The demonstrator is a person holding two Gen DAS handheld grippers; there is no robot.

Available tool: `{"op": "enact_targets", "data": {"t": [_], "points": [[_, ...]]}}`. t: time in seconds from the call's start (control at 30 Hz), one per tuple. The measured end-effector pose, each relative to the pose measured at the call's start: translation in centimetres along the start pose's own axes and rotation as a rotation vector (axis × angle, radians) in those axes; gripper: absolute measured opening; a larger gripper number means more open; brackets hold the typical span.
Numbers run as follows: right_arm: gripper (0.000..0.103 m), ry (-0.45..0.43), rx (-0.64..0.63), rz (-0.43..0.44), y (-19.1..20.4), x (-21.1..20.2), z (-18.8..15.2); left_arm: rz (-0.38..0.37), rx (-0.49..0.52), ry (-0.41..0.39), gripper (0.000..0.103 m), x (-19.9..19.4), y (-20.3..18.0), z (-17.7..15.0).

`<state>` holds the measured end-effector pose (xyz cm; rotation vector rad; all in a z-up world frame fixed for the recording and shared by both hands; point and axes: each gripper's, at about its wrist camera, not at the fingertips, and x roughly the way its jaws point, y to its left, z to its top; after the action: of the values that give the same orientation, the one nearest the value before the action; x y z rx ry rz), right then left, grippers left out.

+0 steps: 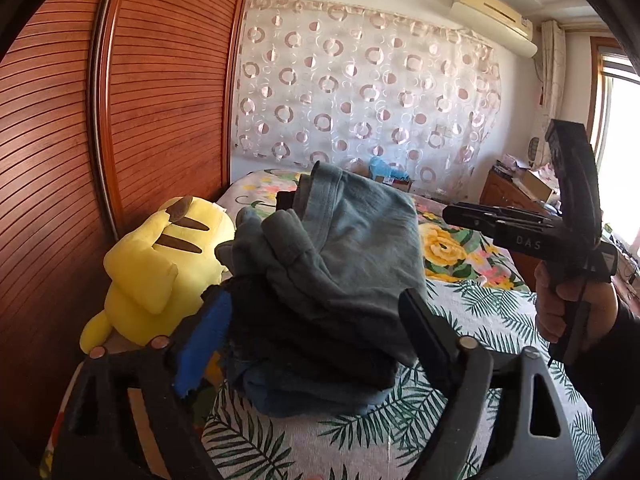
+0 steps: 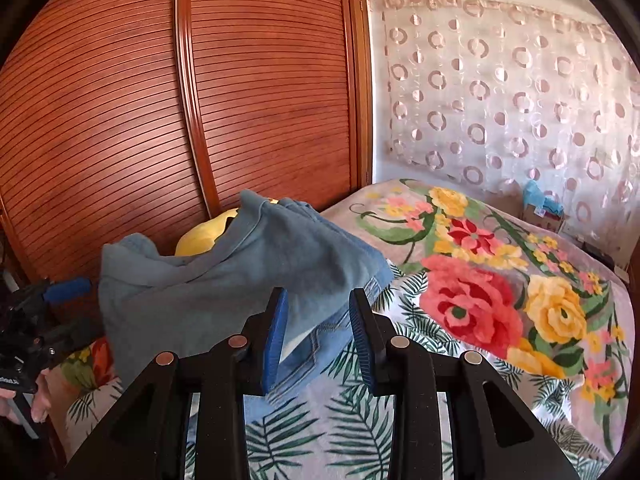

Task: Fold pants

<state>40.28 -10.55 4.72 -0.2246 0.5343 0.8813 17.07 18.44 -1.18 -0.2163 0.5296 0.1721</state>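
Observation:
Folded grey-blue pants point(image 1: 340, 240) top a stack of folded clothes, with dark cloth and blue denim point(image 1: 312, 396) beneath, on the bed. My left gripper point(image 1: 312, 294) stands open wide with the stack between its fingers; the blue pad point(image 1: 204, 340) is beside the stack's left edge. A hand point(image 1: 568, 304) holds my right gripper point(image 1: 452, 214) in the air to the right of the stack. In the right wrist view the right gripper point(image 2: 318, 300) is open a little, with nothing between its pads and the pants point(image 2: 240, 280) just beyond. The left gripper point(image 2: 76, 308) shows at the far left.
A yellow plush toy point(image 1: 160, 272) lies between the stack and the louvred wooden wardrobe point(image 1: 160, 100). The floral blanket point(image 2: 480, 300) covers the bed to the right. A cardboard box point(image 2: 540, 216) sits by the curtained wall, and a wooden dresser point(image 1: 516, 200) stands near the window.

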Motion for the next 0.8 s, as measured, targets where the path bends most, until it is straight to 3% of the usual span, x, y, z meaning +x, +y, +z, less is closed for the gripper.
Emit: {"op": "enact_targets", "data": {"t": [0.2,0.57,0.8], "points": [[0.033,-0.026,0.027,-0.003,0.9,-3.1,-1.6,0.0,0.088,0.029,0.091,-1.3,-1.8,-0.7],[0.033,-0.049,0.057,-0.061,3.3,-9.0,-5.0,-0.09,0.119,0.047,0.091,-3.8,-4.0,-2.5],[0.046,-0.064,0.077,-0.109,5.2,-12.2,-6.9,-0.115,0.148,0.036,0.091,-5.3,-5.4,-3.5]]}}
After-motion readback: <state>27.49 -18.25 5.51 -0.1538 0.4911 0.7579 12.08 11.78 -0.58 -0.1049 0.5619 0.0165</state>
